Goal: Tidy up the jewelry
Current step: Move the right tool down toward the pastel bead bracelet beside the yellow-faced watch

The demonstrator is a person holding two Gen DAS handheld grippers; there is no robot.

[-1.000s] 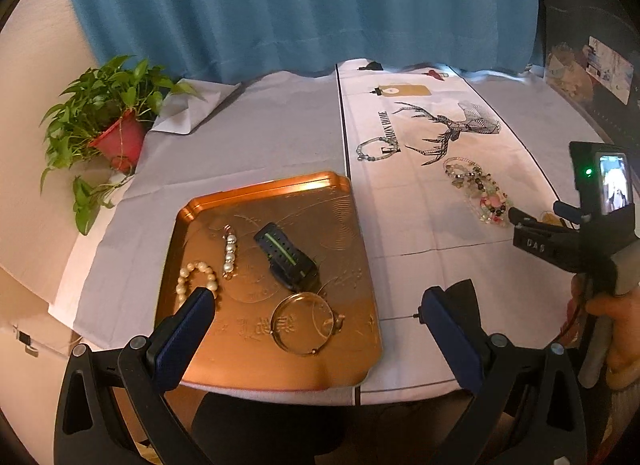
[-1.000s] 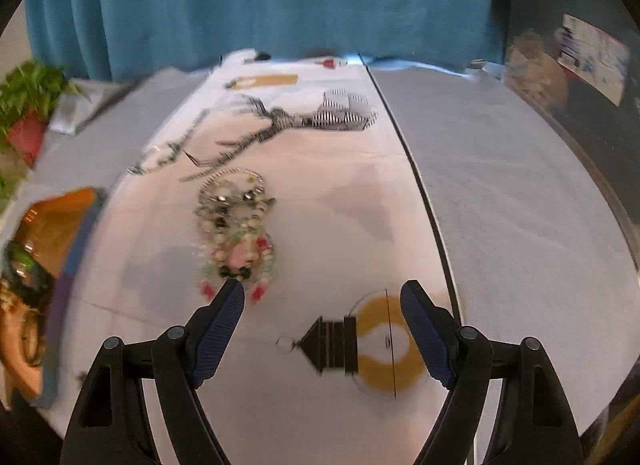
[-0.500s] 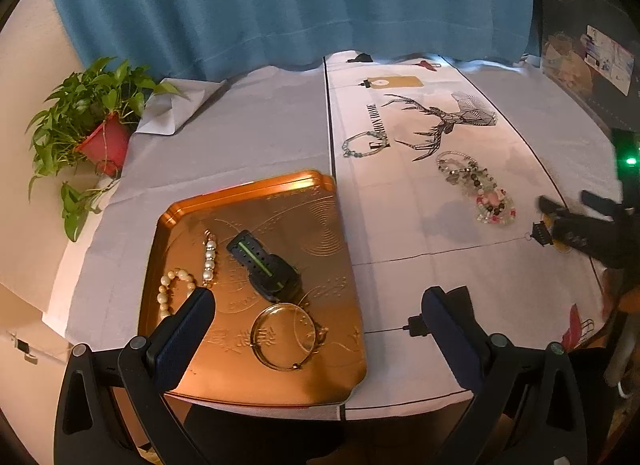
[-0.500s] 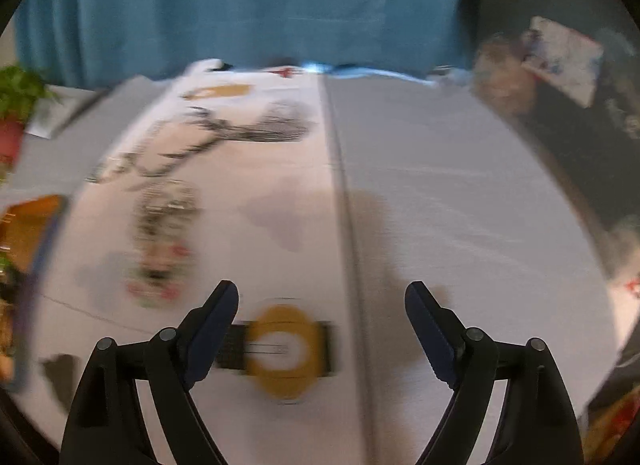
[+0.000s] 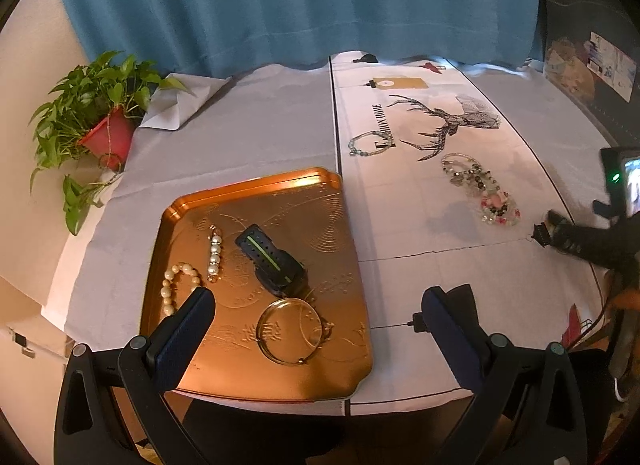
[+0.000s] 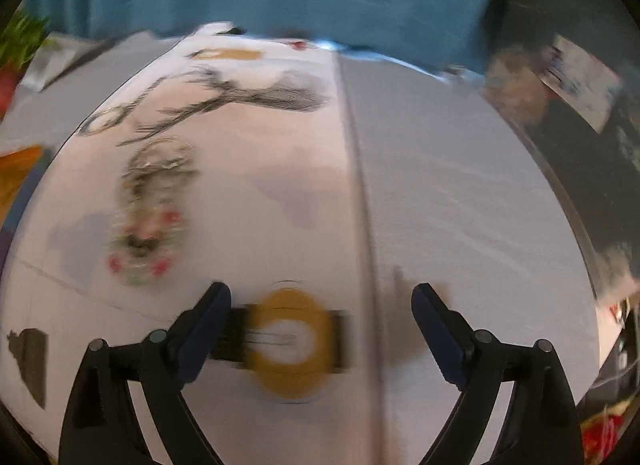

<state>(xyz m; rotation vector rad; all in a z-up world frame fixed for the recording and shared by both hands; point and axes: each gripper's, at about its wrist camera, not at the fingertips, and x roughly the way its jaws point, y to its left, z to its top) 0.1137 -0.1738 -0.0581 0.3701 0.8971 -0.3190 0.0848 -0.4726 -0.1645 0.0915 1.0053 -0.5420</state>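
While both grippers stand empty, right gripper (image 6: 320, 313) jaws opening, I next fetch the tangled beaded bracelets (image 5: 482, 189) beside the copper tray (image 5: 344, 345).

Copper-orange tray (image 5: 352, 329), teal curtain (image 5: 296, 1), stag-printed white cloth (image 5: 404, 201)

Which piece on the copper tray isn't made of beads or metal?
The dark wristband with a green stripe, lying mid-tray. The pearl bracelet and pearl strand are beaded; the gold bangle is a plain ring.
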